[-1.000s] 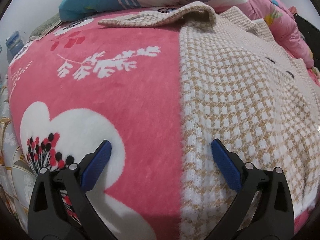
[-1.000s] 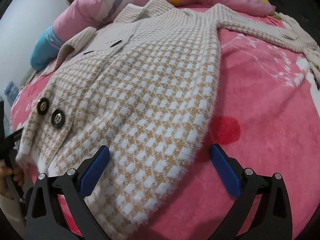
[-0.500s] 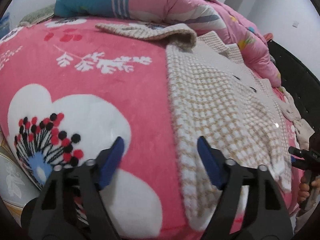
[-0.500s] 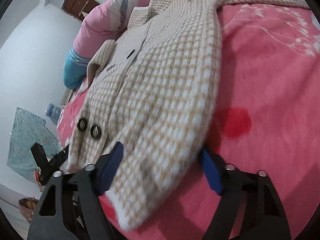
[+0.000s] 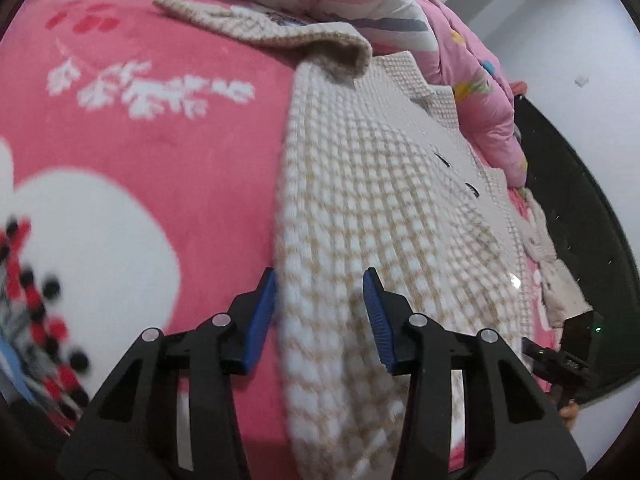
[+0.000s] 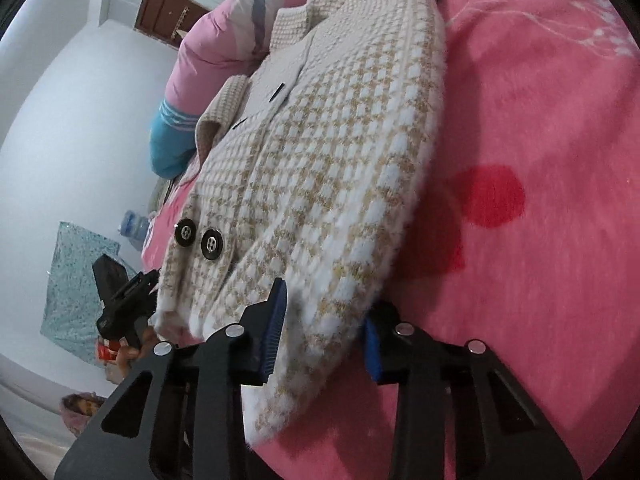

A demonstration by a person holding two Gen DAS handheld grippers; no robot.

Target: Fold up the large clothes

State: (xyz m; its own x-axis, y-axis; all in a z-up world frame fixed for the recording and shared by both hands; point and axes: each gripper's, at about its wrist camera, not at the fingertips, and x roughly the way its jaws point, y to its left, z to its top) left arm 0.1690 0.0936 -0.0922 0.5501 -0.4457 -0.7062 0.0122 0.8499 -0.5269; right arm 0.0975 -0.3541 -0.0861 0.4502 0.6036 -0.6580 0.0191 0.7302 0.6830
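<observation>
Narrowed hand-held grippers, quilt beyond

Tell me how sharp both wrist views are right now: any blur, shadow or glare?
Left wrist: motion blur smears the pink blanket and the near hem of the checked coat; the left claw stays sharp. Right wrist: sharper, buttons crisp, the coat shadowing the blanket beside the right claw. Both show fisheye bending, no glare.
</observation>
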